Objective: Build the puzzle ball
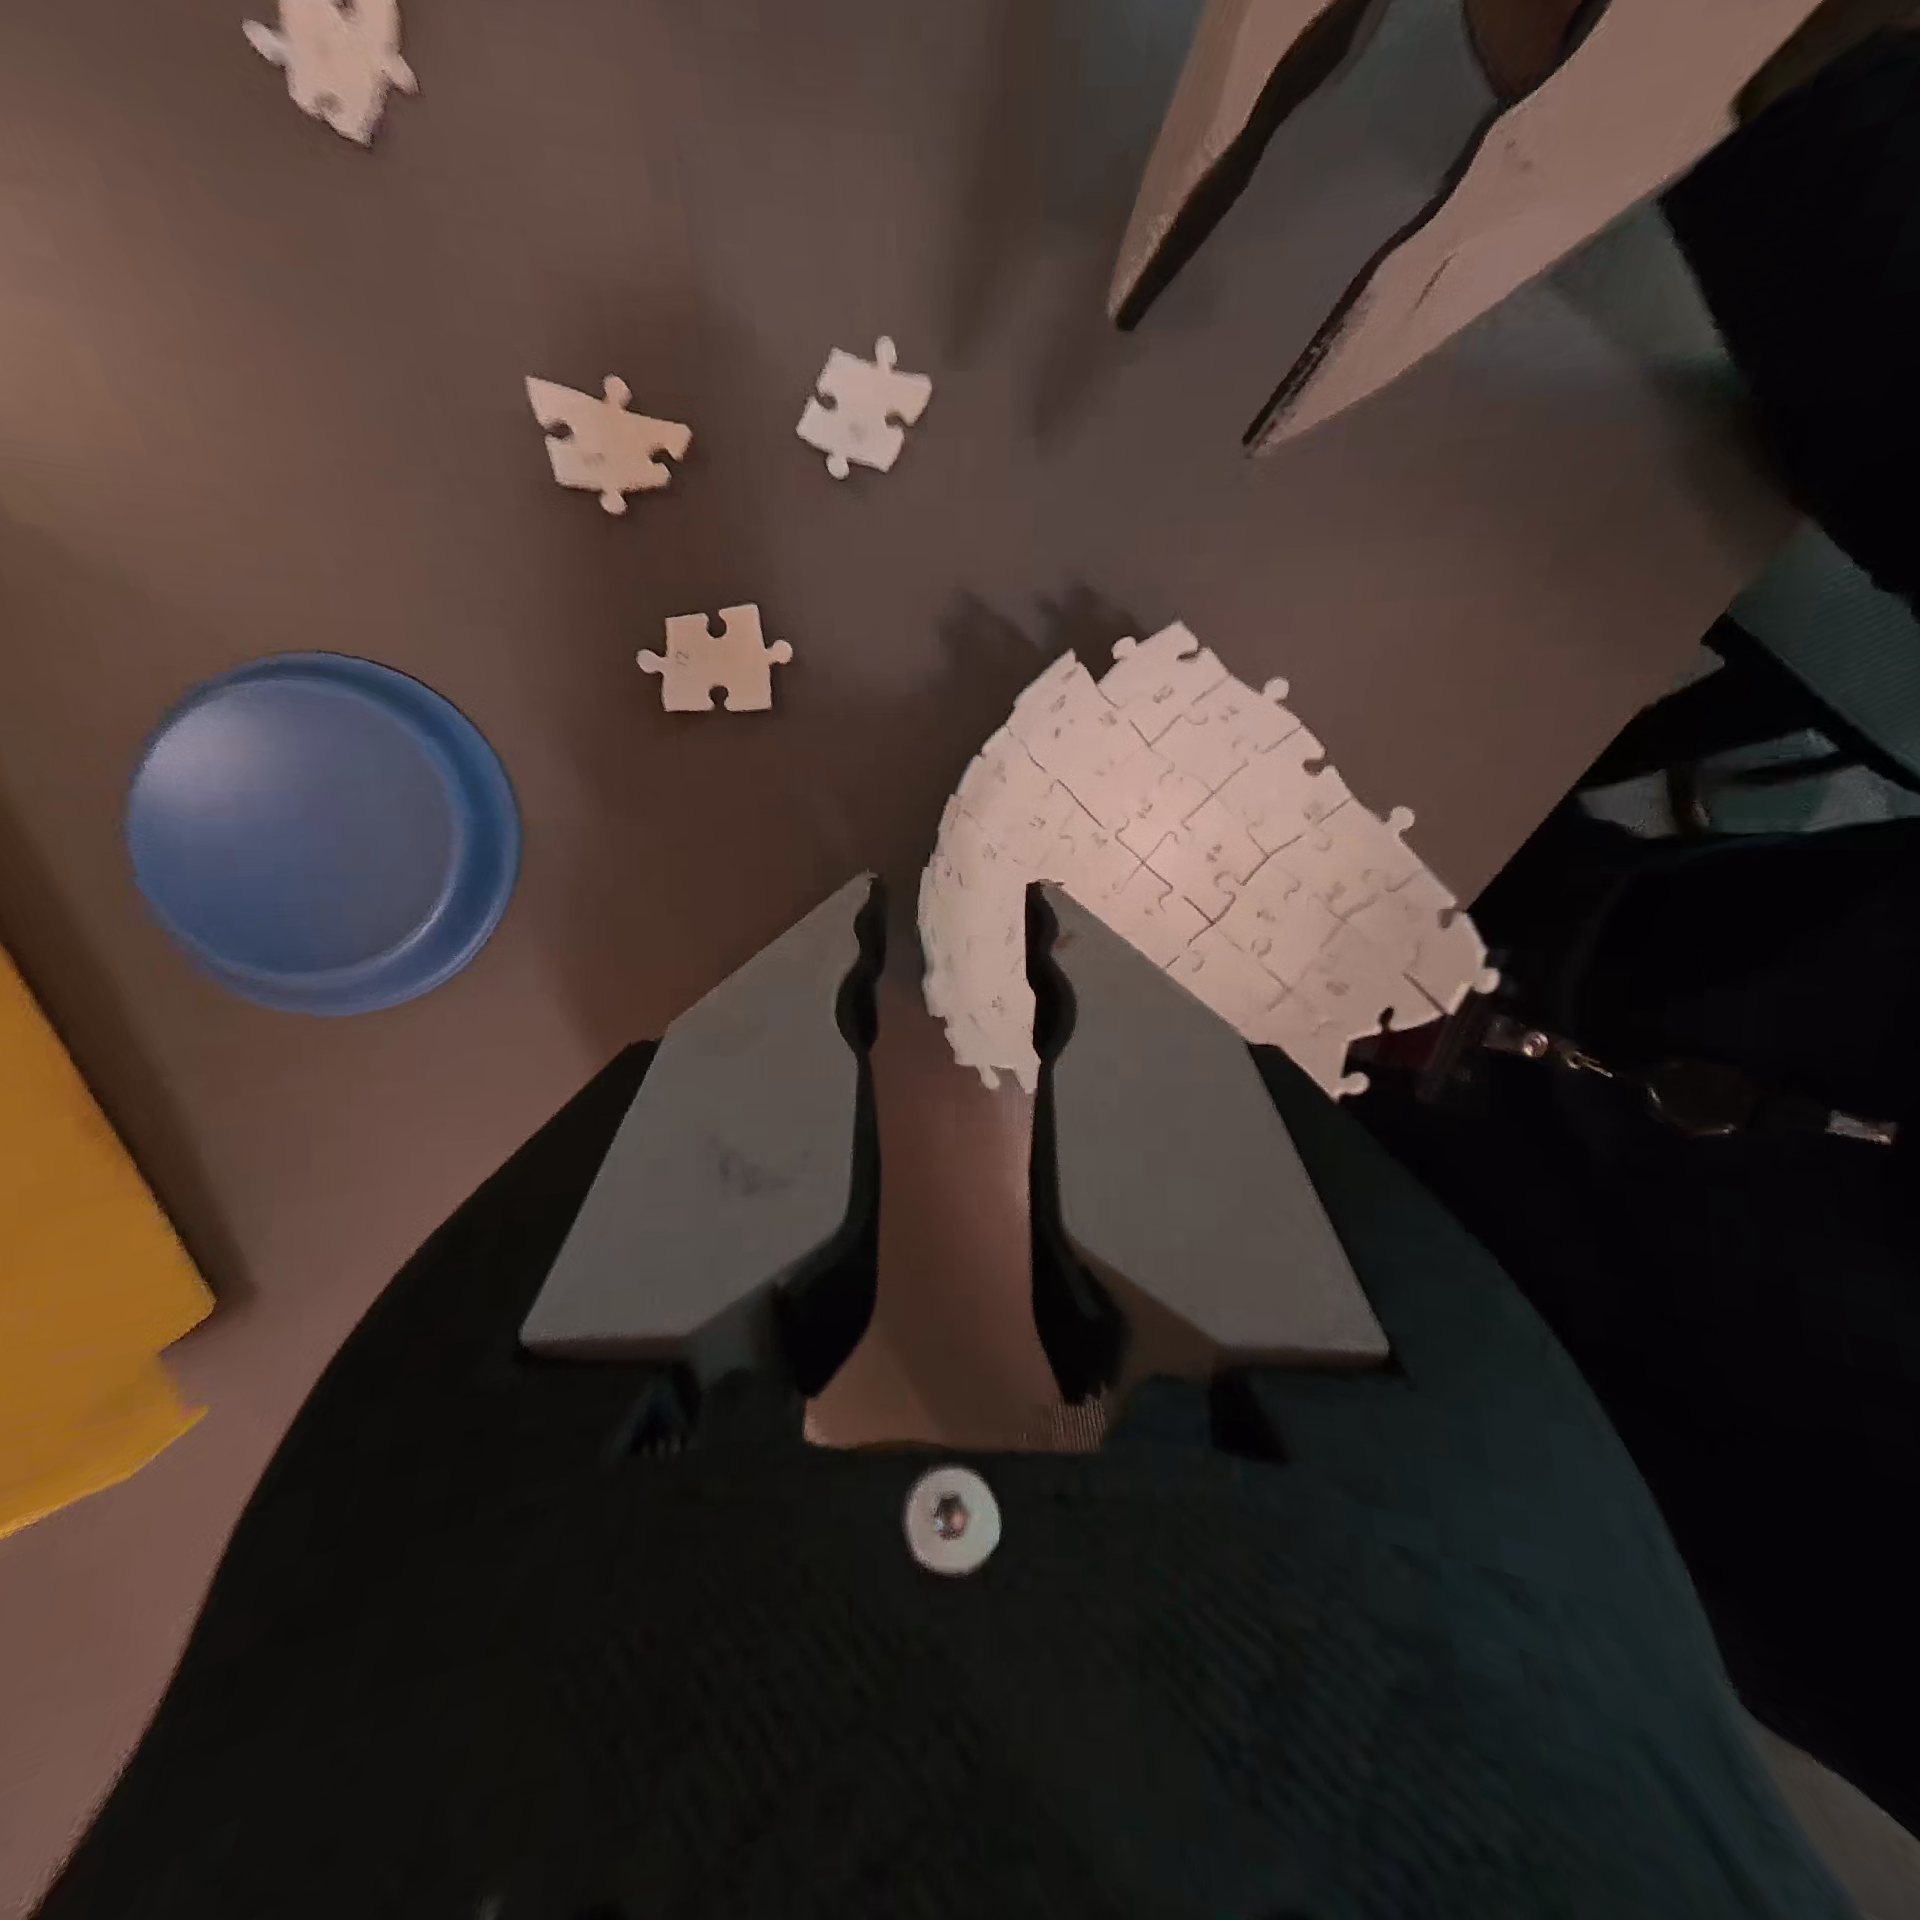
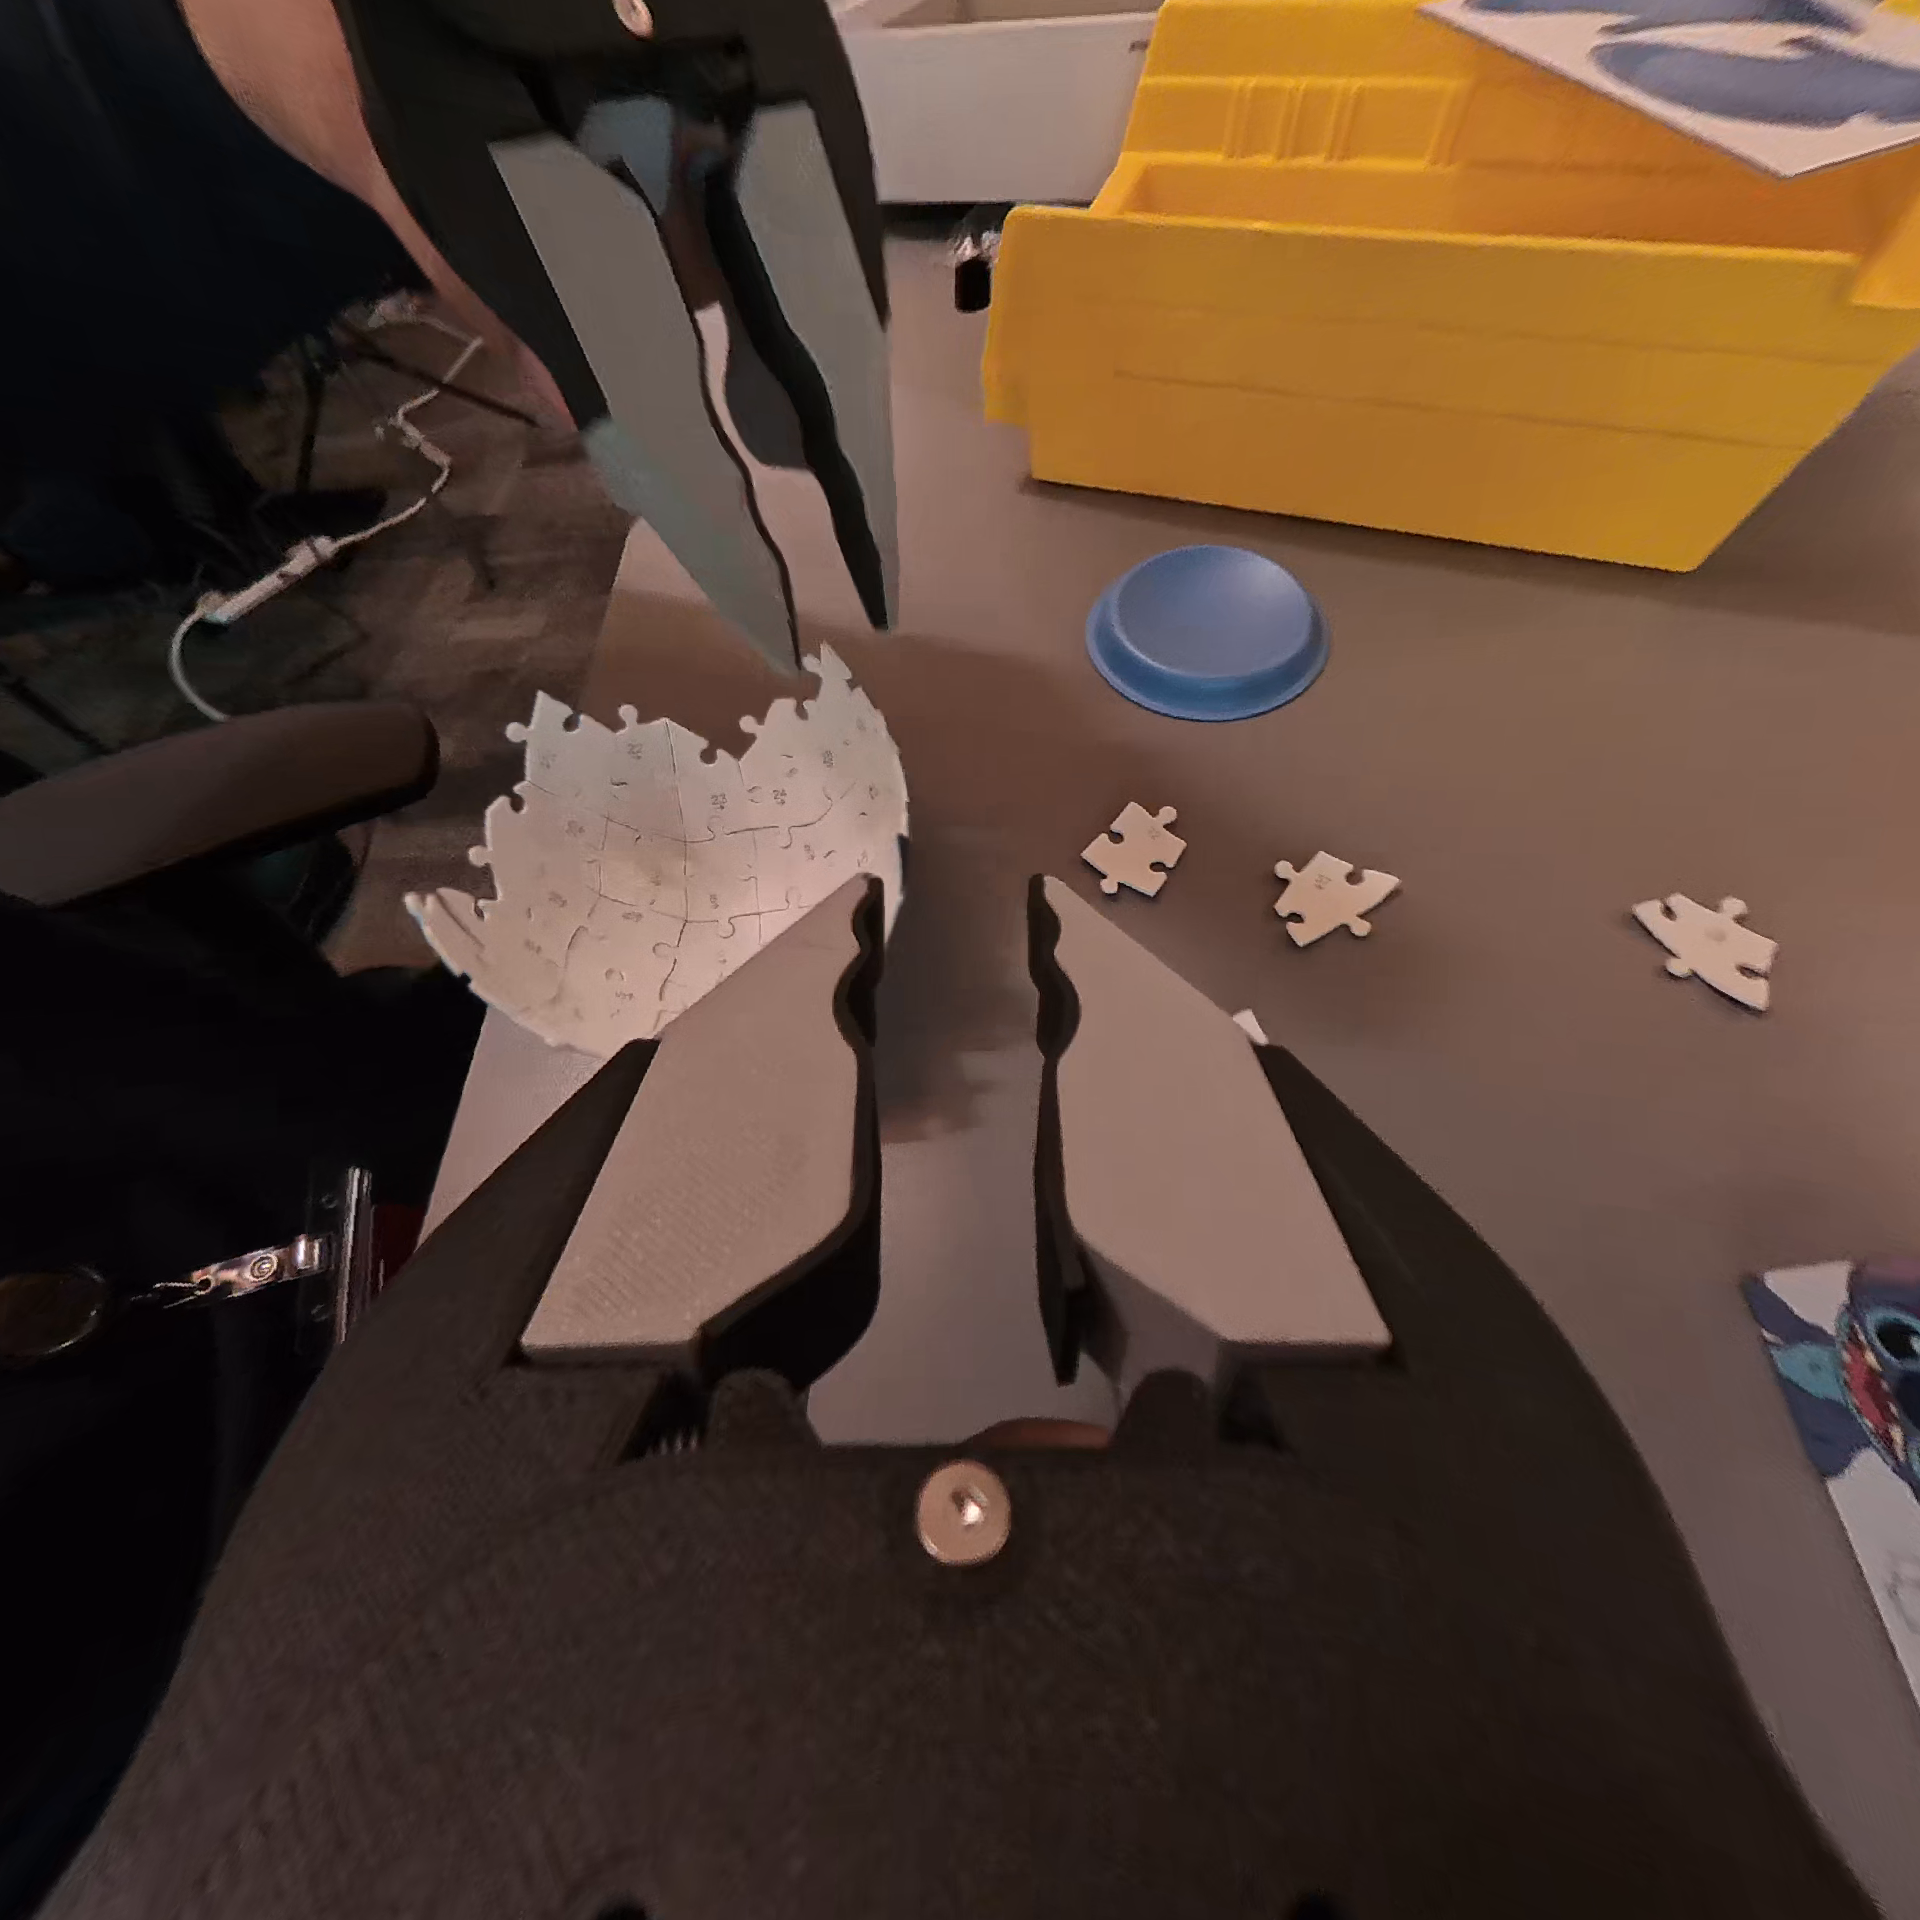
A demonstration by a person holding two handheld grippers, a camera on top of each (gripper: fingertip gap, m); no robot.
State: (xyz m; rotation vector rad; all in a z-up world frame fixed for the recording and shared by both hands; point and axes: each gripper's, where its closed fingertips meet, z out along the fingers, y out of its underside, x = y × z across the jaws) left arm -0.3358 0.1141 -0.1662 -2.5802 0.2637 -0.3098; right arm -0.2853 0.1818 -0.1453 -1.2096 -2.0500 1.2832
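A half-built white puzzle ball shell [image 1: 1226,831] hangs tilted at the table's near edge, partly past it. My left gripper [image 1: 954,885] has the shell's rim between its fingers and holds it there. In the right wrist view the left gripper [image 2: 837,652] comes down from above onto the top rim of the shell [image 2: 665,862]. My right gripper [image 2: 954,883] is open and empty, just right of the shell; it also shows in the left wrist view [image 1: 1190,379]. Loose white pieces [image 2: 1135,850] [image 2: 1333,896] [image 2: 1704,951] lie on the grey table to the right.
A blue round dish [image 2: 1205,634] sits beyond the loose pieces. A yellow bin [image 2: 1403,364] stands at the back. A printed picture sheet [image 2: 1849,1455] lies at the right edge. A chair arm [image 2: 208,790] and floor cables lie off the table's left edge. Spacing between my two grippers at the tips: around 9 cm. To the blue round dish [image 2: 1205,634]: left tips about 15 cm, right tips about 20 cm. The left camera catches it too, in the left wrist view [image 1: 367,782].
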